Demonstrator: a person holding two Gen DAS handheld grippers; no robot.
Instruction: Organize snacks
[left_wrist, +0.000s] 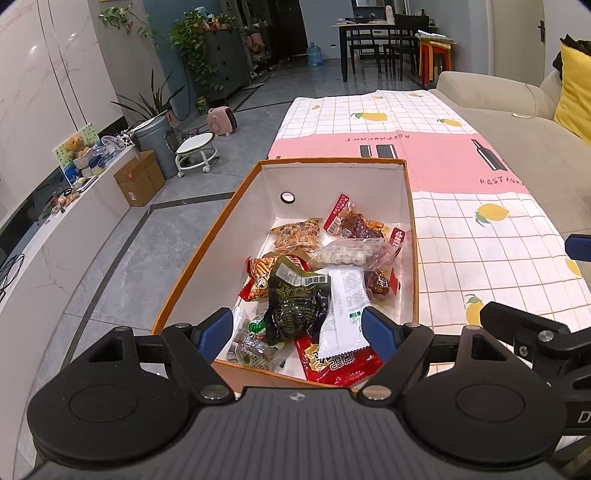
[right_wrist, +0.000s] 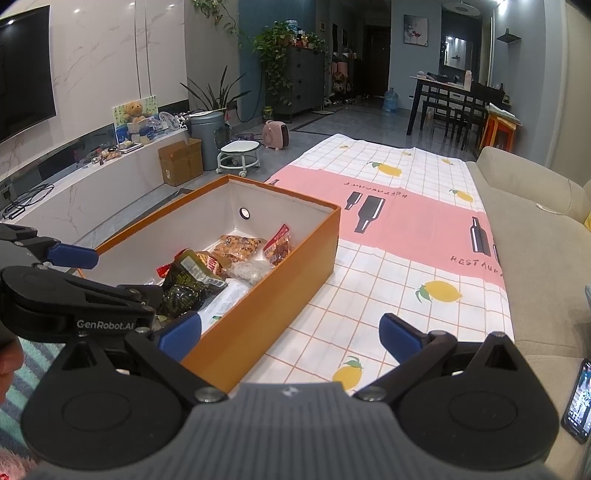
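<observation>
An orange box (left_wrist: 413, 236) with white inner walls sits on the checked tablecloth and holds several snack packs. My left gripper (left_wrist: 297, 328) hangs open over its near end, nothing between the blue fingers; a dark green pack (left_wrist: 297, 302), a white pack (left_wrist: 345, 306) and a red pack (left_wrist: 338, 363) lie below it. Farther in are a clear tray of round sweets (left_wrist: 351, 253) and a cracker bag (left_wrist: 297, 232). In the right wrist view the box (right_wrist: 266, 295) is to the left, and my right gripper (right_wrist: 290, 332) is open above its right near corner and the cloth.
The lemon-print tablecloth (right_wrist: 406, 258) stretches away to the right of the box. A beige sofa (right_wrist: 535, 240) runs along its right edge, with a phone (right_wrist: 580, 402) at the lower right. A low TV cabinet (left_wrist: 55, 229) and grey floor lie left.
</observation>
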